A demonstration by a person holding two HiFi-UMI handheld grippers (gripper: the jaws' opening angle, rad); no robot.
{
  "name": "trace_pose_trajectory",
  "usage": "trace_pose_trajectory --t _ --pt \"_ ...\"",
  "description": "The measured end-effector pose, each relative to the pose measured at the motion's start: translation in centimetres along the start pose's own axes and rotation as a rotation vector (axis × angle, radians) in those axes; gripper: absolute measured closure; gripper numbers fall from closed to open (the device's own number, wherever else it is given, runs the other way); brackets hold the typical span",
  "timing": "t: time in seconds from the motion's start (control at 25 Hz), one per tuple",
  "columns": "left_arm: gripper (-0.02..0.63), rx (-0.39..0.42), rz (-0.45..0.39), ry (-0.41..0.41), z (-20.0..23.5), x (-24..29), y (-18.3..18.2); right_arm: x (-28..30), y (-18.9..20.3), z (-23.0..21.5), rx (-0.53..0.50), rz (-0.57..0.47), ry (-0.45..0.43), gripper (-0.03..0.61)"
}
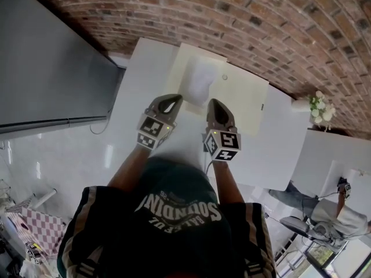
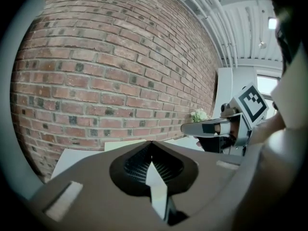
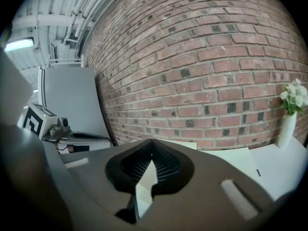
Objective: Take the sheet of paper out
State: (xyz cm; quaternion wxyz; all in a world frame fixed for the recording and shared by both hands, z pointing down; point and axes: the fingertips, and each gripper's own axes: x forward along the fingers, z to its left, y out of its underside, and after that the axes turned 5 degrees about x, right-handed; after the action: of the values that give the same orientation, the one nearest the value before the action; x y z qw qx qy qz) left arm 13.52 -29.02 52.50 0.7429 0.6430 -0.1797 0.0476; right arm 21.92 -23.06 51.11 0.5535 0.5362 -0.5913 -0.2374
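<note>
1. The grey, wedge-shaped left tongs [image 1: 173, 101] and the matching right tongs [image 1: 215, 106] hung side by side over the smooth white tabletop [image 1: 145, 74]. Each pair was pinched fully together at the tips and held nothing.
2. The white, slightly rumpled sheet of paper [image 1: 199, 81] lay just ahead of both pairs, between their lines of aim. It rested on a flat cream rectangular cover [image 1: 243, 97], and I could not tell whether its far edge was tucked inside.
3. To my eye the step in hand was the approach, with no grip yet made. To do it well, one pair would need to open before reaching the sheet and come in low, almost flat to the tabletop, at a free near corner.
4. I judged the other pair best used to press the cover down just beside that corner, so the cover did not ride along with the sheet.
5. Thin paper buckles, so a shallow pinch and a slow, level draw toward the person seemed wiser than lifting.
6. The sheet looked soft and faintly translucent, the cover stiff and matte, and the tabletop glossy enough to let both slide.
7. The inner faces of the tongs were dark and finely ribbed, which should hold paper well.
8. Beyond the tips stood a rough red-brown brick wall [image 1: 232, 16].
9. Well to the right of the right tongs stood a slim white vase of pale flowers [image 3: 290, 107].
</note>
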Motion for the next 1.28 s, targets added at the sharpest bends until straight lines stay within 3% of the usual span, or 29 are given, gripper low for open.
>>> trace_pose_trajectory --t 0.6,0.92,1.12,1.28 --pt "0.603 -0.052 0.069 0.001 1.5 4.5 1.8 5.7 1.4 -4.2 -0.004 0.107 -0.005 0.572" --pt "0.603 -0.057 0.097 0.018 1.1 6.1 2.6 7.2 2.4 -6.2 -0.006 0.151 -0.006 0.520" --pt "0.603 -0.062 0.116 0.019 1.0 6.6 3.1 8.5 4.7 -6.5 0.006 0.257 -0.043 0.466" --pt "0.603 -0.066 0.125 0.016 1.1 6.6 3.4 9.5 6.2 -6.9 -0.006 0.321 -0.048 0.460"
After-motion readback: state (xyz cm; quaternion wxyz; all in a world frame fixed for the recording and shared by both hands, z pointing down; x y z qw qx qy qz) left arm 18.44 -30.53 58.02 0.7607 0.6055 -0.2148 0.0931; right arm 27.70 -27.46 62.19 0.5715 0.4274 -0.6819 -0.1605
